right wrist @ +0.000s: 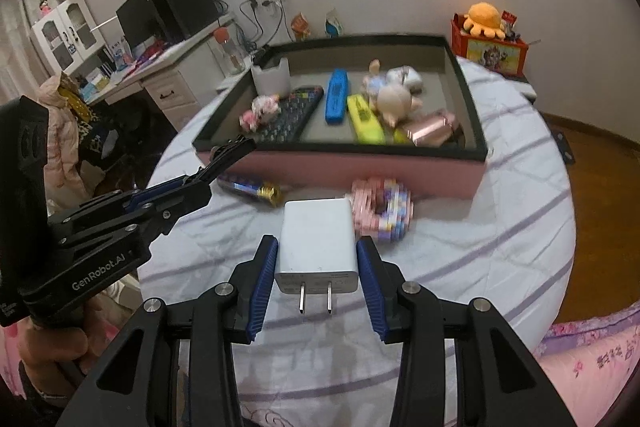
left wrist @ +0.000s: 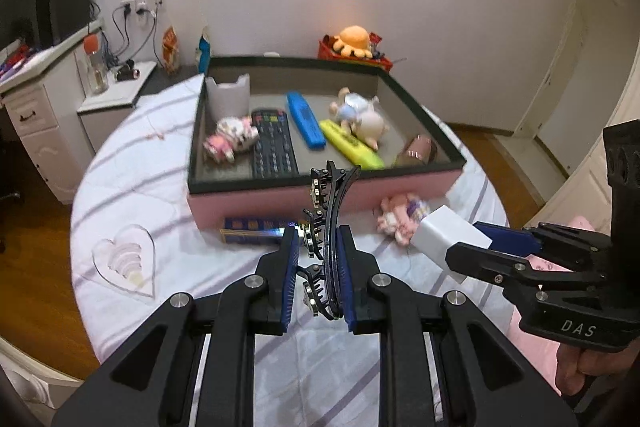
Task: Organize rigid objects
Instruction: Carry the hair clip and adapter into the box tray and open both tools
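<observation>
Left wrist view: my left claw (left wrist: 318, 269) is clamped on a black hair clip (left wrist: 326, 227), my right claw (right wrist: 316, 269) on a white charger (right wrist: 318, 241), both above the desk (right wrist: 500, 227). The tray (left wrist: 316, 195) holds several items already; a blue box (left wrist: 250, 230) and pink toy (left wrist: 400, 217) wait outside.

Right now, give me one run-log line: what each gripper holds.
left gripper: shut on black hair clip | right gripper: shut on white charger | both above table, near pink tray
</observation>
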Demonstrator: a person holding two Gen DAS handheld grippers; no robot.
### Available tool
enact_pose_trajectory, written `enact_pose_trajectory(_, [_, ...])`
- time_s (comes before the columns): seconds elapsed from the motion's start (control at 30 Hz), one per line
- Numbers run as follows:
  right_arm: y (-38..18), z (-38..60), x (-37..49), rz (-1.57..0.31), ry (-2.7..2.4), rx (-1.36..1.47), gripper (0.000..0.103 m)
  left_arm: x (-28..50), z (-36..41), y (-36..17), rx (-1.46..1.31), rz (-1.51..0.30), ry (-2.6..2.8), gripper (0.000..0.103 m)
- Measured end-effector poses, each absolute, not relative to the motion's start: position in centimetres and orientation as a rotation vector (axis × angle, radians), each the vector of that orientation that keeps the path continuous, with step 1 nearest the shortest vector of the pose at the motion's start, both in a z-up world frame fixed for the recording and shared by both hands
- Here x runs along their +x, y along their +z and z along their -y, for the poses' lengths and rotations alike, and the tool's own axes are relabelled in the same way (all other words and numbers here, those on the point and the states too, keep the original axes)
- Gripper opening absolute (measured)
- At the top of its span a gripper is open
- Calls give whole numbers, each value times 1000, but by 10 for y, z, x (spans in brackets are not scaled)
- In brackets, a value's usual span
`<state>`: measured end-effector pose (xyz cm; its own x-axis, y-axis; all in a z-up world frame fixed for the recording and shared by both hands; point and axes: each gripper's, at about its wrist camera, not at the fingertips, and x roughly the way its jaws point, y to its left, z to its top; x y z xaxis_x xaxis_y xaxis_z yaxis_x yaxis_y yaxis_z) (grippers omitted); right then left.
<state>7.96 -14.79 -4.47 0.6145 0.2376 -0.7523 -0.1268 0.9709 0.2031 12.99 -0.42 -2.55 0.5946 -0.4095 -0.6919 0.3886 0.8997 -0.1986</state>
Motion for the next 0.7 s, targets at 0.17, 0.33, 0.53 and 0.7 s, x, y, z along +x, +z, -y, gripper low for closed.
enact_pose_trajectory(0.17, [-18,149,106,-822,200,96,41,159,7,-8,-11,-788,-439,19])
enact_pose_trajectory(0.33, [5,153,144,-779,188,61,41,202,13,3,11,-780,-399,19])
enact_pose_trajectory(0.53, [2,156,203,-808,174,46,42,252,27,-5,24,-809,-367,19])
enact_pose_trajectory(0.7, [-21,155,240,-866,187,45,42,280,36,-23,17,-858,-354,19])
